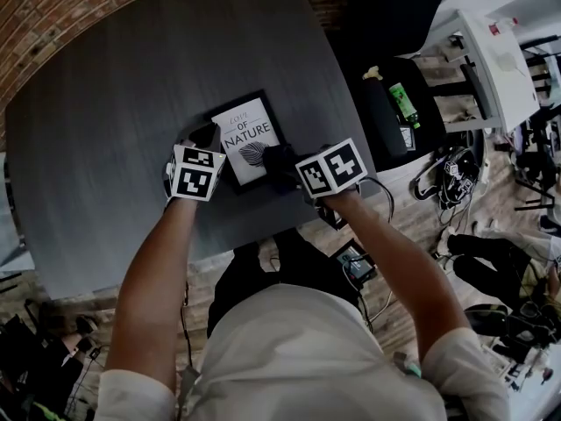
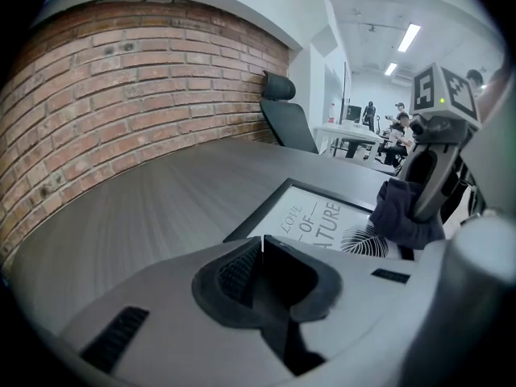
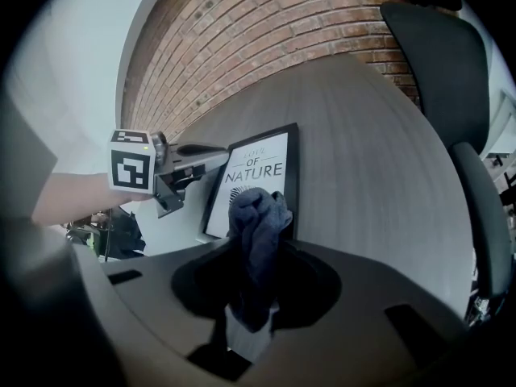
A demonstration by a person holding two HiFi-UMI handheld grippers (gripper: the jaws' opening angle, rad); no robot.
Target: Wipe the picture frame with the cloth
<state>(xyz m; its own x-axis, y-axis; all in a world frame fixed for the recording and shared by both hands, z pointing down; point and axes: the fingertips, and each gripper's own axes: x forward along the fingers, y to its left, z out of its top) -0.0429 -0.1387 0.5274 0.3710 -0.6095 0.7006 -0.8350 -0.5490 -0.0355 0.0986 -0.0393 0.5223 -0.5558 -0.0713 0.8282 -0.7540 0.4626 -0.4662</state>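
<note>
Picture frame (image 1: 247, 140) lay flat, print side up, on the grey counter (image 1: 105, 130), close to the near edge and toward its right near corner. That put it within easy reach of both arms w/o stretching.

R gripper (image 3: 256, 256) had its fingers (image 3: 308, 289) clamped on the dark cloth (image 3: 258, 208). The cloth was bunched into a wad that stuck out past the tips, prob. so that fabric, not plastic, met the glass. In the head view the wad sat over the frame's near right corner. It looked to be on or just above the glass, can't say which.

L gripper (image 2: 260, 244) had its fingers (image 2: 230, 272) together w/ nothing visible between them. The tips were at the frame's left border, opposite the cloth. Contact not certain from any view, but the placement read as a brace: a closed tip against the border would stop the frame sliding across the smooth counter under wiping strokes.

Judgement: wipe was at or near its start at that corner, w/ most of the glass and the far border not yet covered by the cloth. Main risk was the frame skating toward the counter's near edge if the L brace wasn't firm.
</note>
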